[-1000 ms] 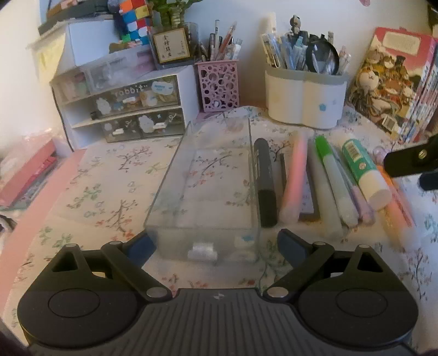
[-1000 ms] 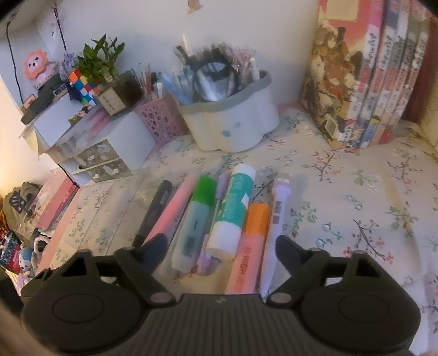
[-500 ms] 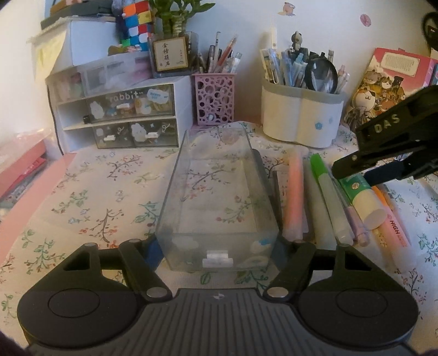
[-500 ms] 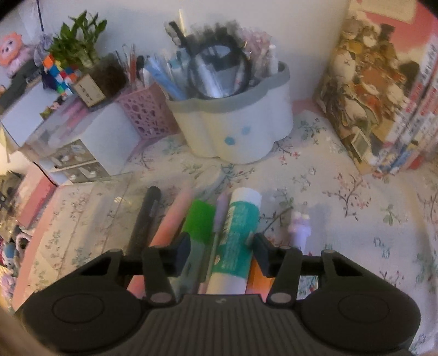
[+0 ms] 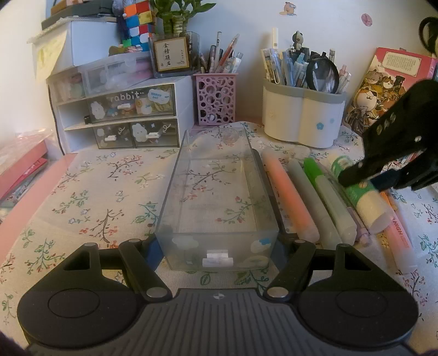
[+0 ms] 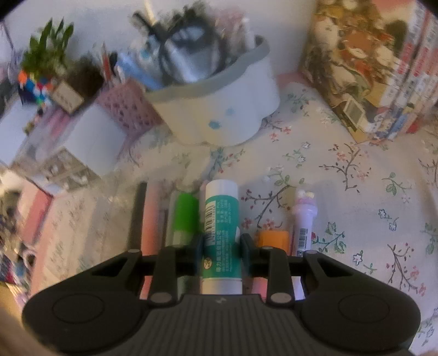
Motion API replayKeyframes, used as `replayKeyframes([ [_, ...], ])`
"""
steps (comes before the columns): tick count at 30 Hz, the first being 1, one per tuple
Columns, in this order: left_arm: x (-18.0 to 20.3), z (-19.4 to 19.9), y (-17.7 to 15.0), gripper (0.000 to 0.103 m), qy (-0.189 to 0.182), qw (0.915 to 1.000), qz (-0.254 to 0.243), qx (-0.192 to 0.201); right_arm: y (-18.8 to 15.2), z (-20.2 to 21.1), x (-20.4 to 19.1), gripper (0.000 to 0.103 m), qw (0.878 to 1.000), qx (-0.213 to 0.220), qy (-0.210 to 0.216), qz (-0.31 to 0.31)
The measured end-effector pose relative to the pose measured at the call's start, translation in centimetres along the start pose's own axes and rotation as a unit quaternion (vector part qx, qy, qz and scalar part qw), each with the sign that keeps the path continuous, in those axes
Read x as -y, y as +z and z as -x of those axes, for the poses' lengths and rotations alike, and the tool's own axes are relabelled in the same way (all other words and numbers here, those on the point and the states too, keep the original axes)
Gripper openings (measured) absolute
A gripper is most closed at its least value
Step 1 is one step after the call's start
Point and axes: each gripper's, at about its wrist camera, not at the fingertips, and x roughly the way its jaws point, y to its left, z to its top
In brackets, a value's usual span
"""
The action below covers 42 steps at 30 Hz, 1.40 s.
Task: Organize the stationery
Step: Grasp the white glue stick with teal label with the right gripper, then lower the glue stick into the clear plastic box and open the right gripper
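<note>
The right gripper point(image 6: 221, 242) has just been closing, and its fingers now pinch the green glue stick point(image 6: 221, 232) across its middle. The stick lies long-ways, pointing away from the fingers, in the row of markers just beside the clear drawer point(image 5: 217, 208). The left gripper point(image 5: 217, 253) squeezes the drawer's near end.

One clear drawer point(image 5: 219, 202) on the surface. One glue stick point(image 6: 221, 232). One black marker point(image 6: 138, 216). One pink highlighter point(image 5: 290, 197), one green highlighter point(image 5: 328, 197), one orange highlighter point(image 6: 272, 238), one pale grey pen point(image 5: 314, 208), one lilac pen point(image 6: 303, 219). Two pen holders: pink point(image 5: 216, 98), white point(image 5: 301, 117). One white drawer unit point(image 5: 123, 117). One puzzle cube point(image 5: 137, 22). One plant point(image 5: 175, 13). One magnifying glass point(image 5: 321, 74).
</note>
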Motion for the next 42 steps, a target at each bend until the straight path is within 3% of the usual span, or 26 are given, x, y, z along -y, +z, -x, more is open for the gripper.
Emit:
replayKeyframes([
  [4,0.0,0.0,0.0,0.073,0.000,1.0000,0.000,0.000,0.4,2.1,-0.7,0.015,0.999,0.026,0.013,-0.013],
  [7,0.0,0.0,0.0,0.073,0.001,1.0000,0.000,0.000,0.5,3.4,-2.1,0.015,0.997,0.040,0.066,-0.020],
  [10,0.0,0.0,0.0,0.073,0.001,1.0000,0.000,0.000,0.4,3.2,-4.7,0.015,0.990,0.016,0.136,-0.016],
  [13,0.0,0.0,0.0,0.073,0.000,1.0000,0.000,0.000,0.4,2.0,-8.1,0.015,0.987,-0.003,0.163,0.013],
  [23,-0.3,-0.2,0.1,0.073,-0.006,1.0000,0.005,-0.002,0.0,-3.6,-12.7,0.016,0.992,-0.069,0.094,0.055],
  [25,-0.4,-0.3,0.1,0.073,-0.009,0.9999,0.008,-0.004,-0.4,-3.8,-12.8,0.018,0.989,-0.084,0.105,0.065],
  [27,-0.5,-0.4,0.1,0.073,-0.009,0.9999,0.009,-0.004,-0.6,-4.2,-12.5,0.019,0.982,-0.104,0.146,0.052],
  [29,-0.5,-0.4,0.1,0.073,-0.009,0.9999,0.008,-0.004,-0.5,-3.8,-12.1,0.019,0.981,-0.097,0.161,0.051],
  [34,-0.5,-0.4,0.1,0.073,-0.010,0.9999,0.009,-0.003,1.0,-0.1,-8.5,0.019,0.986,-0.010,0.157,0.057],
  [39,-0.5,-0.4,0.1,0.073,-0.010,0.9999,0.010,-0.003,0.8,-0.6,-5.1,0.019,0.992,-0.013,0.109,0.059],
  [42,-0.5,-0.4,0.1,0.073,-0.010,0.9999,0.010,-0.003,0.2,-1.0,-5.2,0.017,0.989,-0.027,0.131,0.069],
])
